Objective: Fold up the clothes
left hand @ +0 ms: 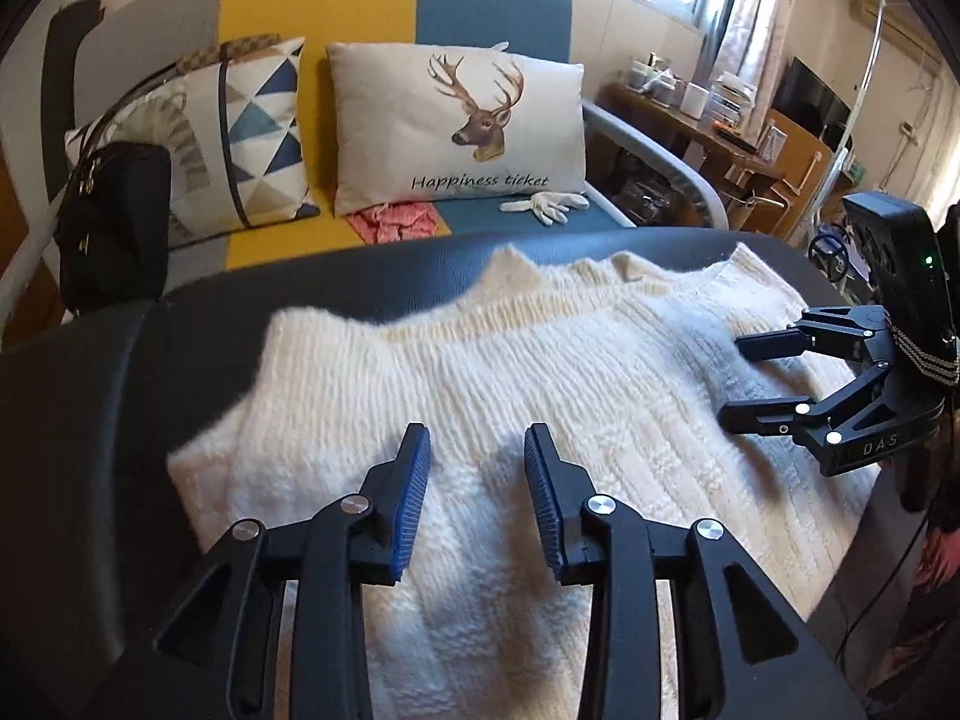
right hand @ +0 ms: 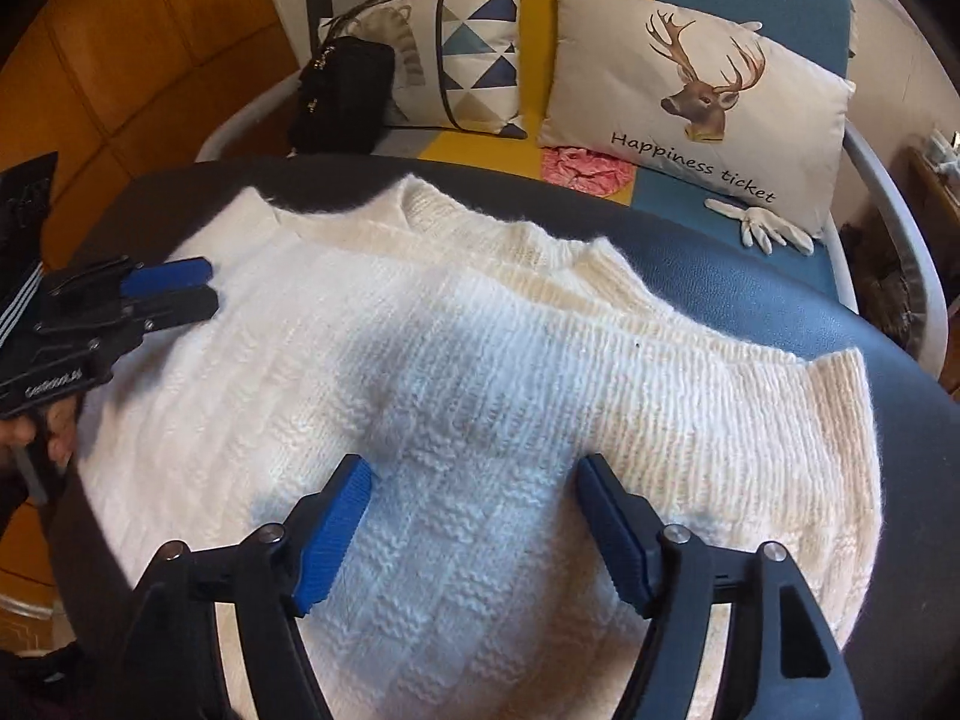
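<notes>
White sweater (right hand: 480, 372) lies spread on the dark table (right hand: 780, 300).
Left gripper (left hand: 477, 438) narrowly open, right gripper (right hand: 474, 468) wide open — both hold nothing.

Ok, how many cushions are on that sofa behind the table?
2. The triangle-patterned cushion sits left, partly behind a black bag; the deer cushion sits right. More may be hidden out of view.

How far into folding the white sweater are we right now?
Done: the white knit sweater lies flat on the dark table, its sides apparently folded in. In hand: nothing; the left gripper and right gripper hover over it, jaws open and empty. Left: probably folding the body in half.
</notes>
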### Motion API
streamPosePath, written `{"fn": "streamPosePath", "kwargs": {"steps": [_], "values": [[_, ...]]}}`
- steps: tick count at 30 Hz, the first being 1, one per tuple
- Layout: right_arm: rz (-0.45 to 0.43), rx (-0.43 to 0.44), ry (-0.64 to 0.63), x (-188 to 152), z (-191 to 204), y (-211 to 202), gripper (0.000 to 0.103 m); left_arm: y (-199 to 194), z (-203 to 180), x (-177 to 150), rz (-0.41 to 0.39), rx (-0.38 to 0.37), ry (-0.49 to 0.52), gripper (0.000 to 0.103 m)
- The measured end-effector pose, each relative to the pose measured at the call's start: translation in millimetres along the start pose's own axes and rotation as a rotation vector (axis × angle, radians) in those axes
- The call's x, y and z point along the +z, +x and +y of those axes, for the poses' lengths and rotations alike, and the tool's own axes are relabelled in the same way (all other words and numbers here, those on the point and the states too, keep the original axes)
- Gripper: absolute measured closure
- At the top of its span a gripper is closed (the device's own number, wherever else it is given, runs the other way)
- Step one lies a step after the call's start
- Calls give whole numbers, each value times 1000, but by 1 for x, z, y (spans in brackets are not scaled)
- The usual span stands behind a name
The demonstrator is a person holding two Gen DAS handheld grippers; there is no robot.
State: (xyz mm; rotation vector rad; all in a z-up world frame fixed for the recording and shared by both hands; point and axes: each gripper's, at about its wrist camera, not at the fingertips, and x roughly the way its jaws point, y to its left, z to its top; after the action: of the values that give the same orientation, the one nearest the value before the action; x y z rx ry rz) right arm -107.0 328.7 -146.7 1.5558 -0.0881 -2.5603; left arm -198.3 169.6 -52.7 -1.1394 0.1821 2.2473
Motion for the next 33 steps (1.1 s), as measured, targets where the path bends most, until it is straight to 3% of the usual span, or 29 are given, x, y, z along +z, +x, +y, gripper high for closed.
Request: {"fn": "streamPosePath", "kwargs": {"steps": [6,8,9,10,13,19,21,24,27,29,31,33], "values": [[5,-23,64,-1,1,2,22,-9,4,-8,-21,-40,-58,61],[10,-58,67,2,4,0,41,-9,5,-9,-17,-40,-58,61],[-3,-85,56,2,7,-2,76,-9,5,-9,-13,-37,-57,61],[-16,-113,44,3,10,-4,93,-9,5,-9,-13,-35,-55,61],[-55,-149,23,4,16,-12,95,-14,4,-9,-21,-39,-61,61],[-164,-139,25,24,15,-41,99,-21,11,7,-82,7,-71,60],[-165,-140,37,34,11,-37,99,-8,13,15,-50,19,-79,60],[-104,-165,69,40,1,-9,99,24,22,17,71,64,-115,60],[-61,-163,83,29,-2,10,98,15,16,15,56,36,-80,59],[-69,-108,128,25,-8,7,94,16,11,12,76,5,-41,38],[-91,-59,170,23,-16,0,86,21,5,9,71,32,6,35],[-105,-42,180,19,-19,-5,85,23,-1,8,49,64,33,35]]}}
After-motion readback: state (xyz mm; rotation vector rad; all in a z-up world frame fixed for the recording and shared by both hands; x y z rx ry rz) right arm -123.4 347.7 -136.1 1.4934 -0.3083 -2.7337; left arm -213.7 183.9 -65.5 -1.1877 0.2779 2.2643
